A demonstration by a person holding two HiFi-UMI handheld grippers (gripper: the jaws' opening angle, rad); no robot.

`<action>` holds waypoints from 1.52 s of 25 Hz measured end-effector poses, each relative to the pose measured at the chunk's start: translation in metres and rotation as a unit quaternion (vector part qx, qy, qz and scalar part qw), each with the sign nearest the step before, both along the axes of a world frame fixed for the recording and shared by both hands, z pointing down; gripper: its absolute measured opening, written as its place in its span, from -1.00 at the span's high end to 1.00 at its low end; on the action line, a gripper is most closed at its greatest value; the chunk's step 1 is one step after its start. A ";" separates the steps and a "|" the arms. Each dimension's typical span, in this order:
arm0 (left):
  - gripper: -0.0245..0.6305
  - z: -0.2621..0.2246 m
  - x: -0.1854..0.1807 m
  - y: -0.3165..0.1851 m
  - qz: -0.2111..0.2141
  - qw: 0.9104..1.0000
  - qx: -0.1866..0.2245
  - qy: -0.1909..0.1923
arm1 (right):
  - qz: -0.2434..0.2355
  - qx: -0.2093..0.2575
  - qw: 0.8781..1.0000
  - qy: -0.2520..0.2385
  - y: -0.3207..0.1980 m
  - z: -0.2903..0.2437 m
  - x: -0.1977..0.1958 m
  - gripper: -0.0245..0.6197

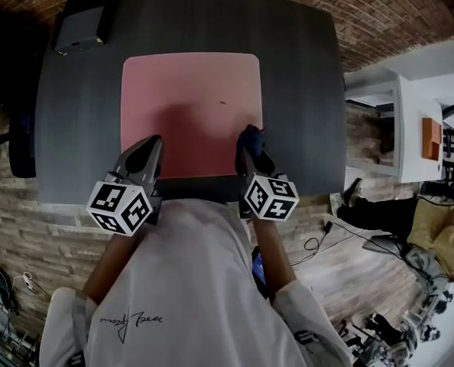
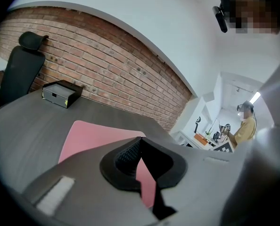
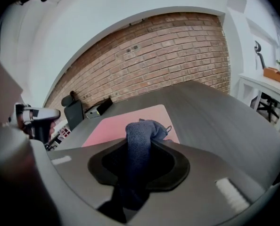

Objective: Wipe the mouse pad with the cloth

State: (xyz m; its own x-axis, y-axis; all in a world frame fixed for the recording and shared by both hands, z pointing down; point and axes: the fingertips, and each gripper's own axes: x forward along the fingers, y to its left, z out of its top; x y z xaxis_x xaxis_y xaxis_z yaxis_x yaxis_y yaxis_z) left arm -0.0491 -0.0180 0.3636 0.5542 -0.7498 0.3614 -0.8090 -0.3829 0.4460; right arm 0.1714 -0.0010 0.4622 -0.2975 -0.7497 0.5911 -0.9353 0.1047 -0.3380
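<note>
A person stands at a dark counter point(image 1: 303, 90), seen from above. A pink mouse pad point(image 1: 190, 105) lies flat in the middle of it. The right gripper point(image 1: 251, 153) is clamped on a bunched dark blue cloth point(image 1: 250, 138), and a wad of it pokes out past the jaw tips. The cloth is at the pad's near right corner, at or just above the surface; contact cannot be confirmed. The left gripper point(image 1: 152, 150) is over the pad's near left edge, its jaws closed together with nothing between them.

The wiping pass looks barely begun. To do it well, the wad should press flat on the pad, so that fabric rather than the jaw tips meets the surface. Overlapping strokes would then run from the near edge to the far edge. A small dark speck point(image 1: 222, 103) right of centre probably needs a pass. The empty left gripper could pin the near left corner if the pad slides.

The only container is a black box point(image 1: 82, 25) at the counter's far left corner, well apart from the pad. It looks closed, and its contents cannot be seen.
</note>
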 end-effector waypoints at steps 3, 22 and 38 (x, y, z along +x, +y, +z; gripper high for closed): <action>0.90 0.005 0.000 0.004 -0.004 1.000 -0.004 -0.002 | 0.010 -0.028 0.999 0.030 0.003 0.026 0.009 0.60; 0.91 0.011 0.022 0.017 0.006 1.000 -0.004 -0.007 | -0.014 -0.070 0.994 0.084 0.013 0.083 0.005 0.60; 0.92 0.023 0.004 0.014 -0.020 1.000 -0.025 0.000 | -0.035 -0.075 0.994 0.076 0.014 0.084 -0.022 0.60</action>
